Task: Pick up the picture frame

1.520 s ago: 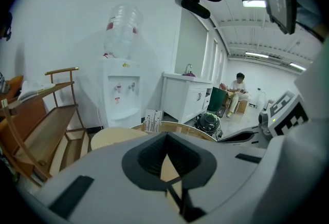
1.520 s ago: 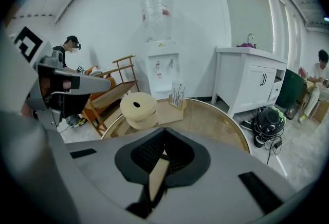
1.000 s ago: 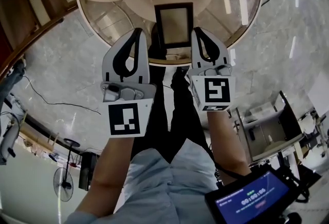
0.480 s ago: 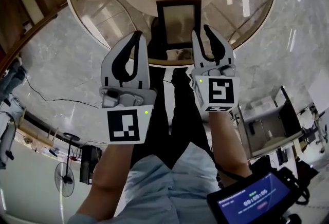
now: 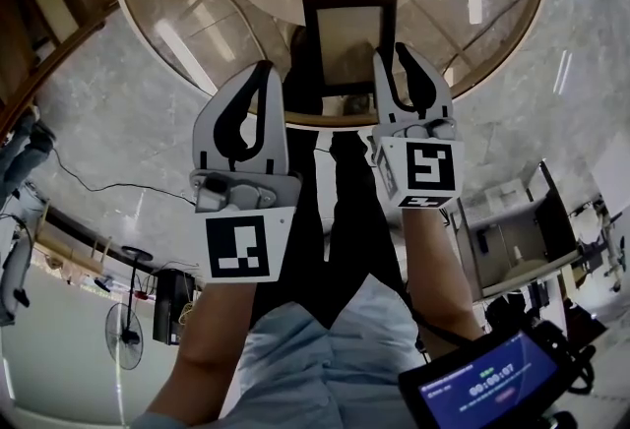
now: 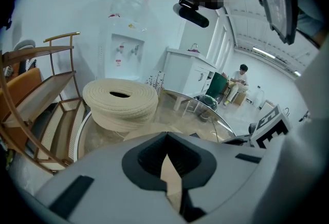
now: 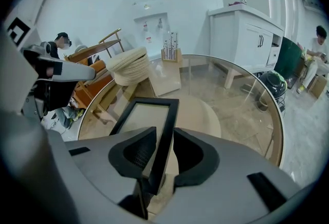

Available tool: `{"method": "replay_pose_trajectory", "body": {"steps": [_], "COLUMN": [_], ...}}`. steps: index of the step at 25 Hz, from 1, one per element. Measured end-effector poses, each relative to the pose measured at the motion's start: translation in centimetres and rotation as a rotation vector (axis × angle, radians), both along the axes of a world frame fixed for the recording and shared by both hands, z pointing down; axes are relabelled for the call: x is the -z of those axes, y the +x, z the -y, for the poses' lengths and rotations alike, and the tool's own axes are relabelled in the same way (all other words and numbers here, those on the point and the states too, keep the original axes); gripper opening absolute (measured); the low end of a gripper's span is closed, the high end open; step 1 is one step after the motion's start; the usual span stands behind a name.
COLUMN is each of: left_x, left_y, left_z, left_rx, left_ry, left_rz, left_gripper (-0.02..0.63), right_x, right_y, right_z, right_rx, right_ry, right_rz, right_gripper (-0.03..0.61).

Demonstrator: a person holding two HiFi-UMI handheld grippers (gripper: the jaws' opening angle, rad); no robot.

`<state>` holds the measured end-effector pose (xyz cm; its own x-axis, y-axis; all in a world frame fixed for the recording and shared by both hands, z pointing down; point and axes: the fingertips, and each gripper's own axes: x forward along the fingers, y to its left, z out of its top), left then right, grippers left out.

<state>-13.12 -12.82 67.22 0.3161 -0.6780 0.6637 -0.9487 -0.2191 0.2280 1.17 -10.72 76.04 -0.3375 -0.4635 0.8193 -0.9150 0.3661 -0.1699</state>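
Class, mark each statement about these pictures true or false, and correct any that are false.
1. The right gripper has the frame's edge between its jaws. True.
2. The left gripper grips the frame too. False: its jaws are together on nothing, and it sits to the left of the frame.
3. The frame is white. False: it is black.
4. The table has a round glass top. True.
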Motion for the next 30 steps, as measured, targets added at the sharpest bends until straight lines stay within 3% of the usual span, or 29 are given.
{"method": "replay_pose_trajectory", "body": {"steps": [17, 30], "left_x": [0.6, 5.0], "left_y": [0.0, 0.0], "left_z": [0.4, 1.4], "left_rx": [-0.014, -0.003], "left_ry": [0.005, 0.086], "left_rz": [0.016, 0.021], "left_gripper": [0.011, 0.011], "right_x": [-0.6, 4.1], "right_y": [0.2, 0.3], "right_z": [0.0, 2.1], "right_rx": [-0.079, -0.069], "right_ry": [-0.035, 0.074], "right_rz": [0.063, 0.042], "right_gripper": [0.084, 0.08]}}
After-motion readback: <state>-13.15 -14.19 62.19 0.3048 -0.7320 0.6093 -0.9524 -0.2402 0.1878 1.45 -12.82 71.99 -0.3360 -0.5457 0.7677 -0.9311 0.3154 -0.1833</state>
